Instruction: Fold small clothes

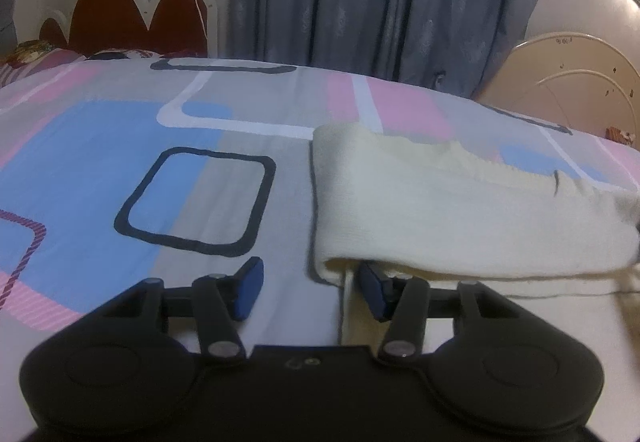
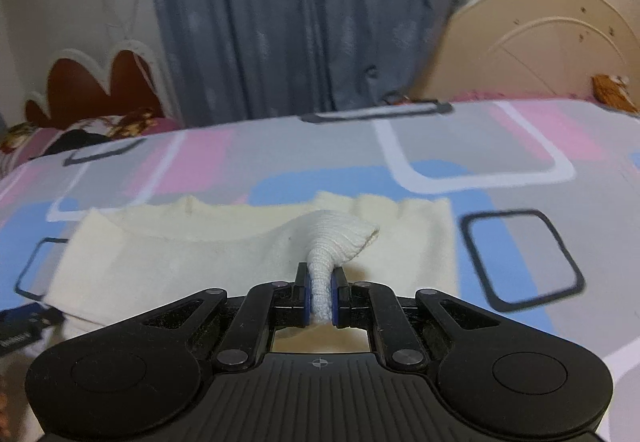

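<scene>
A small cream knit garment (image 1: 460,210) lies partly folded on the patterned bedspread (image 1: 120,170). In the left wrist view my left gripper (image 1: 310,292) is open at the garment's left edge; its right finger (image 1: 372,288) is tucked under the raised fold, its left finger (image 1: 250,290) is over bare bedspread. In the right wrist view the garment (image 2: 180,254) lies spread ahead. My right gripper (image 2: 321,296) is shut on a bunched ribbed cuff of the garment (image 2: 340,238) and holds it lifted above the cloth.
The bedspread (image 2: 500,162) has pink, blue and grey blocks. A red scalloped headboard (image 1: 132,18) and pillows stand at far left. Blue-grey curtains (image 2: 300,22) hang behind the bed. A cream round-topped board (image 2: 540,42) stands at far right.
</scene>
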### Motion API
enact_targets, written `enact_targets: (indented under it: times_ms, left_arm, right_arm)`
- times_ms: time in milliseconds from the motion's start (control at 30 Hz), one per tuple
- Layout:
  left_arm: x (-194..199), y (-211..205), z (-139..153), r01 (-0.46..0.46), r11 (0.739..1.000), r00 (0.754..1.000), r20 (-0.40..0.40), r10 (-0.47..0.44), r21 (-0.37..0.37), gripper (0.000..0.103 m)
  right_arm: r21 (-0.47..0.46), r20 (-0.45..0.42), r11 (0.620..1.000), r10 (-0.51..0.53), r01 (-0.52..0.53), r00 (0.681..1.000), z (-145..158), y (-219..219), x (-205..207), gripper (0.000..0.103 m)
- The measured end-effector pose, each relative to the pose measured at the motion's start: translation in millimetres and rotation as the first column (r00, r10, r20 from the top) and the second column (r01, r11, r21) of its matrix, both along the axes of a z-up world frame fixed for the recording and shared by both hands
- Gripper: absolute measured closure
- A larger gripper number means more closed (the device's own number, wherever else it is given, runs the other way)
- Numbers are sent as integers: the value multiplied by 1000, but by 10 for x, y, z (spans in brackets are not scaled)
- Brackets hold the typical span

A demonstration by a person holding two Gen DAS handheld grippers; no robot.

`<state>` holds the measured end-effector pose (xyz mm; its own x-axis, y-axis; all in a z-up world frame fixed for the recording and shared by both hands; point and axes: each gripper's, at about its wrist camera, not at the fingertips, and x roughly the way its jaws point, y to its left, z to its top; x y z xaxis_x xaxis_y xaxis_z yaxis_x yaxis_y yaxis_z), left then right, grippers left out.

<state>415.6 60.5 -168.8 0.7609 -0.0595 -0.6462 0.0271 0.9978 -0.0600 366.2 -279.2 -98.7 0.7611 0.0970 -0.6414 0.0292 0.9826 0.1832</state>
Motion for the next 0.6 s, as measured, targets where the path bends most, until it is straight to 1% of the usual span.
enact_targets:
  times_ms: [67, 167, 233, 267, 333, 400, 533, 567, 600]
  left_arm:
    - [-28, 2, 40, 2, 1000, 1000, 12, -2, -18, 57]
    - [-37, 12, 67, -1, 1000, 1000, 23, 1, -18, 64]
    - [-10, 49, 55, -11, 999, 1000, 6, 12, -35, 80]
    - [-6, 64, 55, -13, 999, 1000, 2, 13, -47, 82]
    - [-21, 65, 60, -8, 999, 1000, 7, 8, -46, 84]
    - [-32, 55, 48, 1, 1000, 1000, 11, -1, -30, 87]
    - [-65, 78, 99, 5, 998, 1000, 0, -5, -58, 87]
    - [-89, 82, 147, 11, 998, 1000, 4, -11, -69, 85]
    - [-105, 81, 182, 15, 997, 1000, 10, -14, -74, 81]
  right_arm:
    - [4, -20, 1000, -18, 18, 1000, -65, -70, 5, 95]
    - [-2, -56, 999, -42, 41, 998, -168, -146, 29, 95]
    - [11, -80, 999, -51, 52, 995, -243, -186, 29, 95]
    - [22, -83, 998, -55, 57, 995, -254, -204, 18, 95]
    - [15, -70, 998, -54, 56, 996, -239, -210, -23, 95]
    - [-17, -73, 998, -56, 55, 996, -273, -183, -17, 95]
    - [-47, -105, 998, -53, 48, 993, -362, -165, 34, 94]
    - [-52, -92, 997, -59, 55, 994, -348, -172, 25, 94]
    - [-51, -84, 997, -68, 64, 994, -331, -189, 15, 94]
